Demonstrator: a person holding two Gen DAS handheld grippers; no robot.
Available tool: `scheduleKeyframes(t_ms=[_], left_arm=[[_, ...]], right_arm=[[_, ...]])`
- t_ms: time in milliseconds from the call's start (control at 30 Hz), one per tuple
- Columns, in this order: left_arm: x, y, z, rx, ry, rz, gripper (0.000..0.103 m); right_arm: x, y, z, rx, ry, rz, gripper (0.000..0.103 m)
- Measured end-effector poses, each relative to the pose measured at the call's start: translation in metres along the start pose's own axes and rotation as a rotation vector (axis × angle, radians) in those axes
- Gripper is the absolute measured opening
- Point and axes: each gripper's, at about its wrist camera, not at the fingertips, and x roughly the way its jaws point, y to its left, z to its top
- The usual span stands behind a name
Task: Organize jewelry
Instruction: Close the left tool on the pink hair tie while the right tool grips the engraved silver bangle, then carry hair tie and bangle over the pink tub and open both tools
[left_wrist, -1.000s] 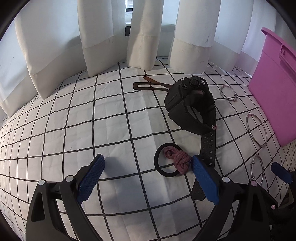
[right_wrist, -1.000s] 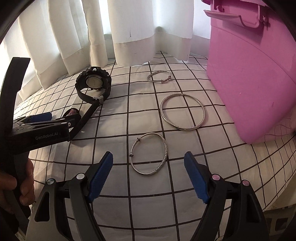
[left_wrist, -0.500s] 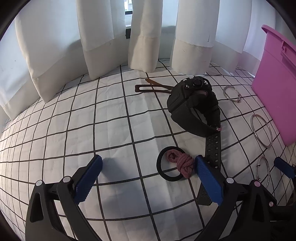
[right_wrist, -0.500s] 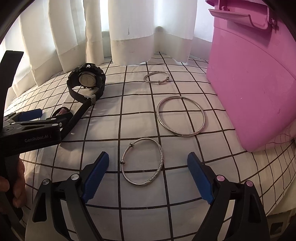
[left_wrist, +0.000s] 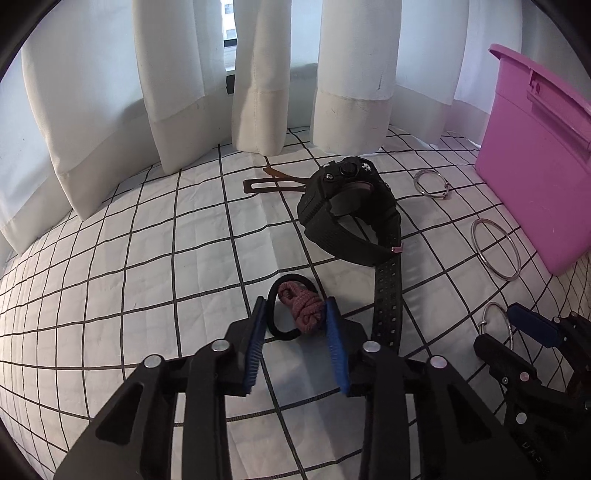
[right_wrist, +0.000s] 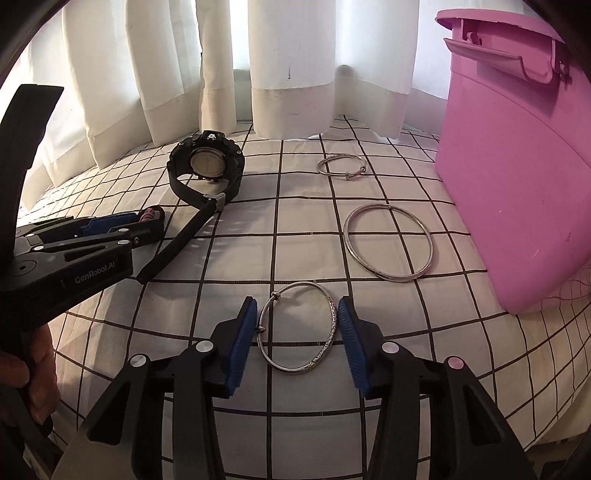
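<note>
The left hand-held gripper (left_wrist: 295, 325) was closing around the black hair tie (left_wrist: 275, 325) with its pink knotted cord (left_wrist: 303, 308); both lay between the blue pads, which touched or nearly touched them, on the checked cloth (left_wrist: 147, 266) of the surface. The right hand-held gripper (right_wrist: 297, 325) was clenched on the engraved silver bangle (right_wrist: 299, 326), with a pad on each side of it. A larger plain bangle (right_wrist: 388, 242) lay just beyond it, near the pink box (right_wrist: 517, 166), and a small open bangle (right_wrist: 341, 167) lay farther back. The black watch (right_wrist: 207, 173) stood on its side near the white curtains (right_wrist: 291, 66), and its strap end reached toward the left hand-held gripper.
</note>
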Motion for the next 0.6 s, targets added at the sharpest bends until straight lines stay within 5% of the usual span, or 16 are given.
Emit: scheduleKeyframes(t_ms=[600], left_arm=[[-0.046,0.017,0.003,-0.051,-0.072,-0.035,0.018]], right_arm=[[-0.016,-0.001,0.004,0.004,-0.015,0.035,0.044]])
